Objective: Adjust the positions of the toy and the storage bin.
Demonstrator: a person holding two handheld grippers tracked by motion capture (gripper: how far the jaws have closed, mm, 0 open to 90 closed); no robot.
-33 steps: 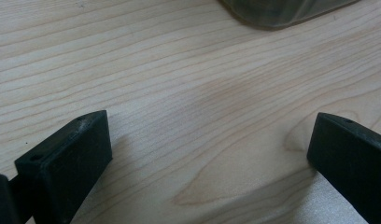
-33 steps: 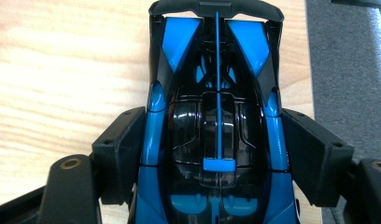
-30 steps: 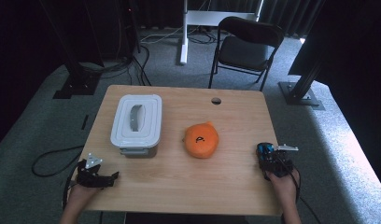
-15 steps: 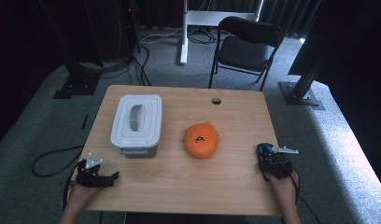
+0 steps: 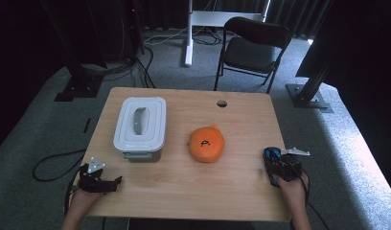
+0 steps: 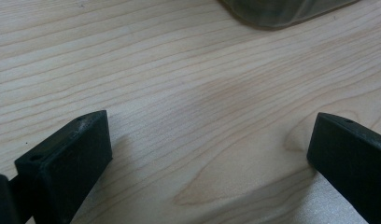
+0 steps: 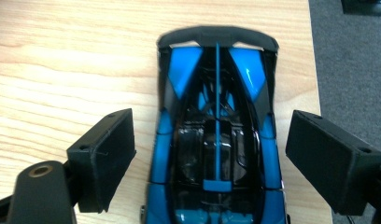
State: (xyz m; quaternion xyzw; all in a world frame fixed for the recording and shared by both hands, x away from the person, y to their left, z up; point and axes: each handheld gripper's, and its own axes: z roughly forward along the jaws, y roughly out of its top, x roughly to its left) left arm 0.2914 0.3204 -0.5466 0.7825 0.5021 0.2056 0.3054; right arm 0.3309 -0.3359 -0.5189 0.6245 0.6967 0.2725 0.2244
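Box (image 5: 140,127) on the left half of the surface (image 5: 184,191), grey lid on (contents not visible). Orange plush (image 5: 206,143) sits mid-surface, well apart from the box. Blue car (image 7: 216,140) lies on the wood near the right edge, between the jaws of the right tongs (image 7: 212,154); those jaws have just been opening and the pads stand clear of its sides. Left tongs (image 6: 207,154) gape wide over bare wood near the front left corner, nothing between them, box corner ahead. Chair (image 5: 251,48) beyond the far edge.
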